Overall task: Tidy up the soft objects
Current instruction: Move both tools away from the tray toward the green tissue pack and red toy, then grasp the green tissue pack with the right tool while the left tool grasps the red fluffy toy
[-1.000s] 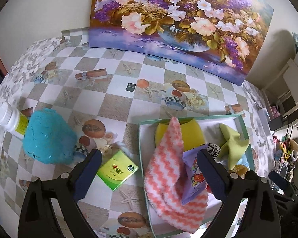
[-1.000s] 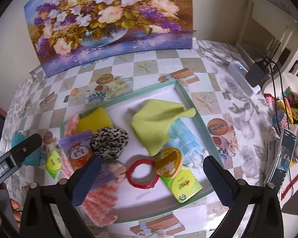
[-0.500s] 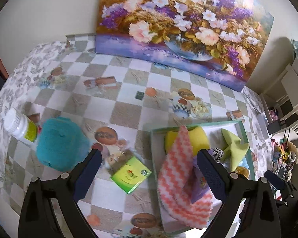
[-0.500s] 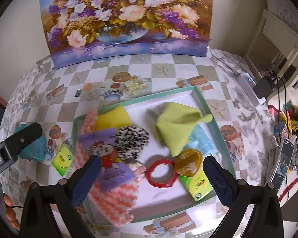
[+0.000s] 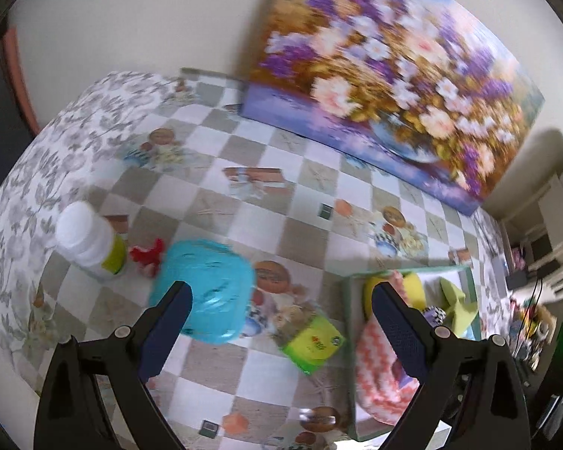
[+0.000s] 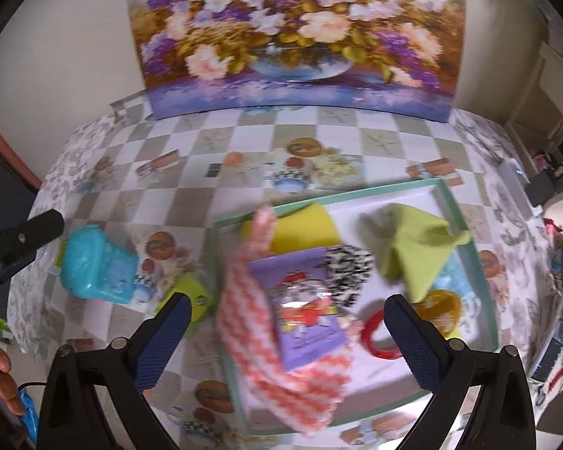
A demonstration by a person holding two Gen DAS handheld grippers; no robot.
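Observation:
A green-rimmed white tray (image 6: 465,225) holds a coral zigzag cloth (image 6: 304,371), a purple packet (image 6: 311,322), a yellow sponge (image 6: 300,232), a black-and-white scrunchie (image 6: 351,266), a lime cloth (image 6: 416,247) and a red ring (image 6: 379,341). Left of the tray lie a turquoise soft object (image 5: 206,292) and a green tissue pack (image 5: 313,343). My left gripper (image 5: 281,300) hangs open above the tablecloth, its left finger over the turquoise object. My right gripper (image 6: 287,315) hovers open over the tray's left part, above the purple packet. Both views are blurred.
A white bottle with a yellow label (image 5: 90,240) and a small red item (image 5: 146,257) stand left of the turquoise object. A flower painting (image 6: 292,37) leans on the wall at the back. Cables and clutter (image 6: 555,187) sit off the table's right side. A hand (image 6: 3,378) shows lower left.
Both grippers have shifted left. The left view now takes in the bottle and the red item; the tray has slid to its right edge. The right gripper now hangs over the tray's left part.

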